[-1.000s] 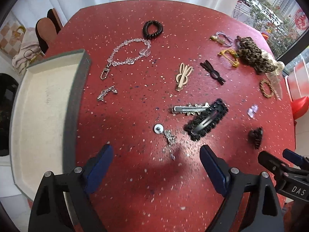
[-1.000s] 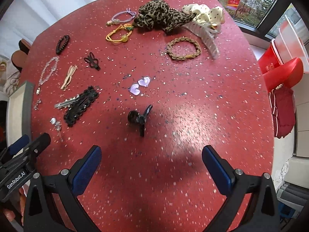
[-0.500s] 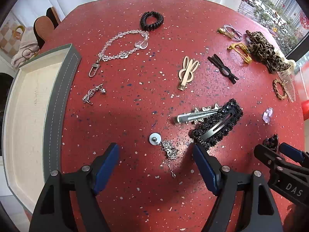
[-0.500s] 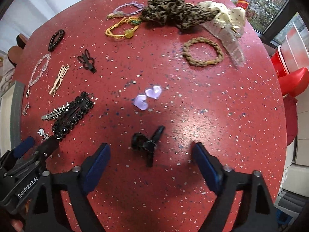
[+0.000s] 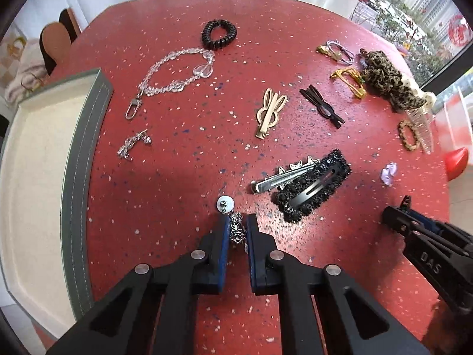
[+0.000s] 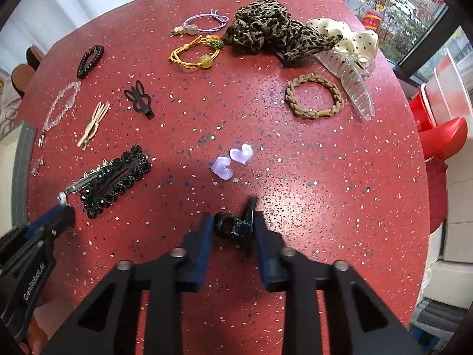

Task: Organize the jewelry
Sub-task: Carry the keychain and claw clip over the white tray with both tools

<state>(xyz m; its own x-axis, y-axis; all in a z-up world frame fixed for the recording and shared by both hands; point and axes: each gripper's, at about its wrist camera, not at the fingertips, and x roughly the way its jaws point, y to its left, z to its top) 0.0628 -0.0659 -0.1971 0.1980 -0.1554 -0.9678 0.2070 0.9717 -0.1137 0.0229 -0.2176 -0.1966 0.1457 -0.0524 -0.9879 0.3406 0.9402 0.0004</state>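
Note:
My left gripper (image 5: pixel 238 224) is shut on a silver filigree earring (image 5: pixel 237 230) lying on the red speckled table (image 5: pixel 177 177); the earring's white round disc (image 5: pixel 225 204) sticks out ahead of the fingertips. My right gripper (image 6: pixel 233 224) is shut on a small black hair claw (image 6: pixel 232 225), also at table level. A grey-rimmed tray with cream lining (image 5: pixel 32 159) sits at the left in the left wrist view.
Scattered on the table: black beaded clip (image 5: pixel 313 189), silver clip (image 5: pixel 280 177), gold rabbit clip (image 5: pixel 270 112), crystal chain (image 5: pixel 174 74), small silver piece (image 5: pixel 133 143), black coil tie (image 5: pixel 218 35), purple hearts (image 6: pixel 233 161), braided tie (image 6: pixel 314 100), leopard scrunchie (image 6: pixel 266 31), clear claw (image 6: pixel 351 80).
Both grippers have moved forward and down and closed: the left on the silver earring, the right on the black hair claw. Both were wide open before.

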